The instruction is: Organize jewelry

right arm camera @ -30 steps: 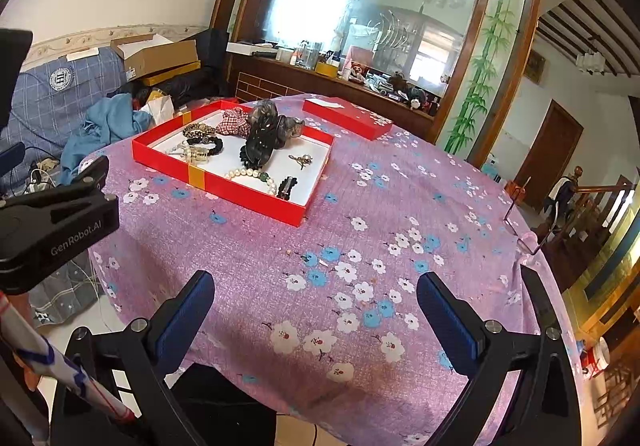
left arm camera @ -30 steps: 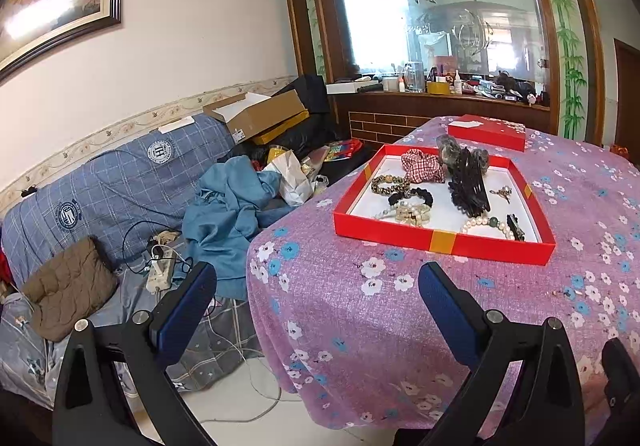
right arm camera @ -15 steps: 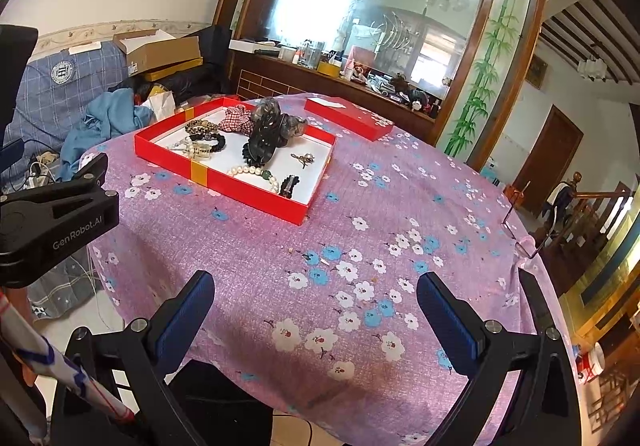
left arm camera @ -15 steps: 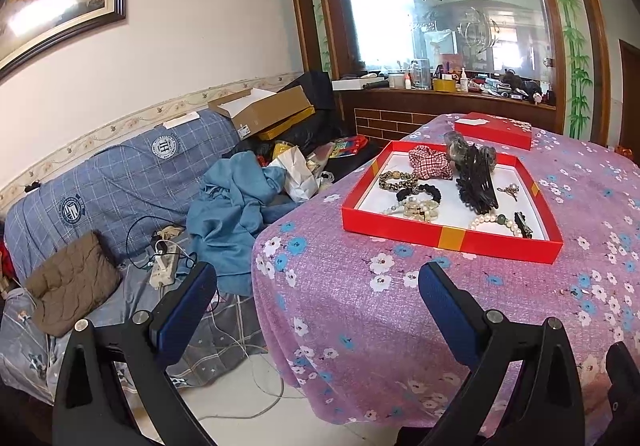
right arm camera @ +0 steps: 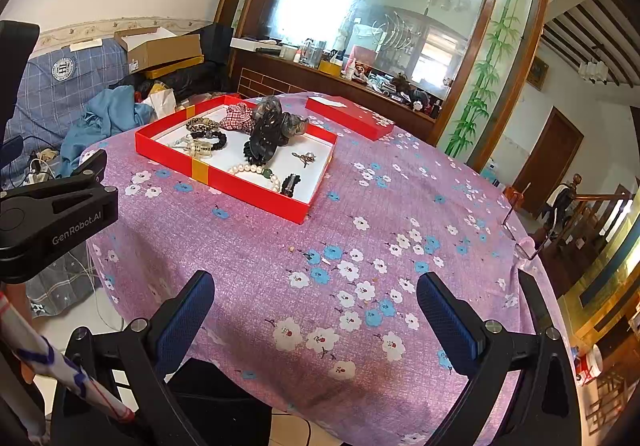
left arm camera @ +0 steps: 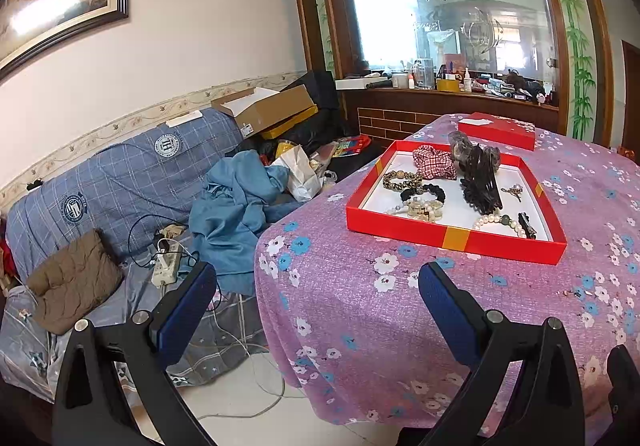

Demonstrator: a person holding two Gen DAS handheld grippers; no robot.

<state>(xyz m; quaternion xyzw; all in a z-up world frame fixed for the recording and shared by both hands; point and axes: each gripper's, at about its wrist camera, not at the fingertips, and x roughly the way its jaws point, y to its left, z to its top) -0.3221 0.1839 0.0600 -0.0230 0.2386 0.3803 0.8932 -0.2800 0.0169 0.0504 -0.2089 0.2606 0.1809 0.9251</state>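
Nearest, the left gripper (left arm camera: 316, 298) and the right gripper (right arm camera: 316, 306) both hover with jaws spread wide and nothing between them, well short of the red tray (right arm camera: 224, 177), which sits on the flowered tablecloth (right arm camera: 360, 246) toward eleven o'clock in the right wrist view. At the tray's near edge the pearl bracelet (right arm camera: 256, 170) looks light, slippery and loose, so I would pinch across its beads. Farther in, the big dark hair claw (right arm camera: 264, 137) seems stiff and brittle, best taken by its spine, and the checked scrunchie (right arm camera: 238, 117) at the far edge is soft and forgiving.

Jewelry (left arm camera: 480, 181) in tray (left arm camera: 452, 236) on table (left arm camera: 360, 286)
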